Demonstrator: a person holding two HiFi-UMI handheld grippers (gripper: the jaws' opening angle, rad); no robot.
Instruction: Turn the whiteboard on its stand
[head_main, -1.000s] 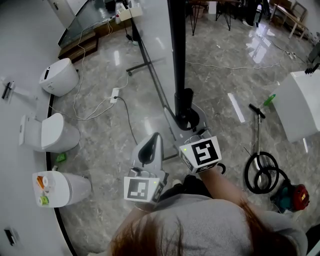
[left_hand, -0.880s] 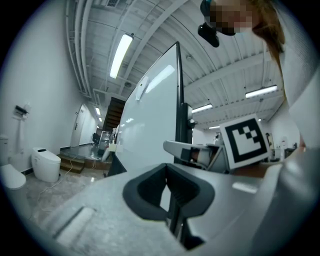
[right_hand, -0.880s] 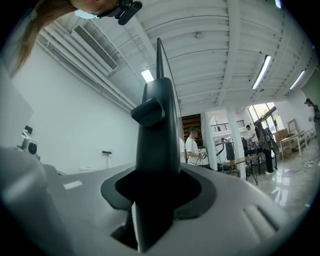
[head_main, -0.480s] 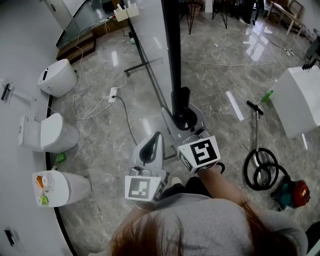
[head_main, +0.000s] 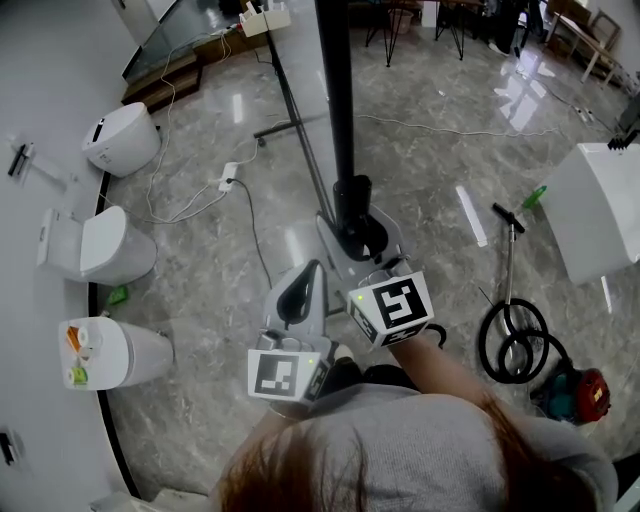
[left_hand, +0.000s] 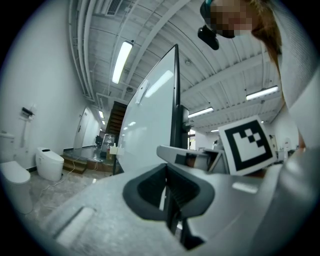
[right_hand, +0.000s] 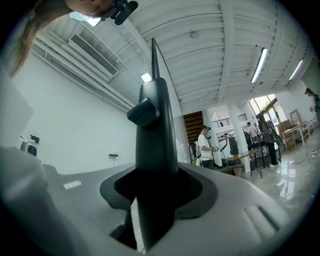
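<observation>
Right gripper (head_main: 362, 238) jaws around black whiteboard post (head_main: 338, 120), opening. Left gripper (head_main: 298, 292) jaws together, holding nothing, just beside. Marker cubes (head_main: 392, 308) show square black-white patterns. Whiteboard (left_hand: 150, 125) upright.

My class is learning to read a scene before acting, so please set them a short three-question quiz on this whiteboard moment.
1. Multiple choice: what stands between the jaws of the right gripper? A a power cable; B the stand's black upright; C a broom handle.
2. True or false: the left gripper is clamped on the whiteboard.
3. On which side of the person do the white toilets stand?
Key: 1 B; the jaws are opening around it. 2 False; its jaws are together with nothing between them. 3 The person's left.
</observation>
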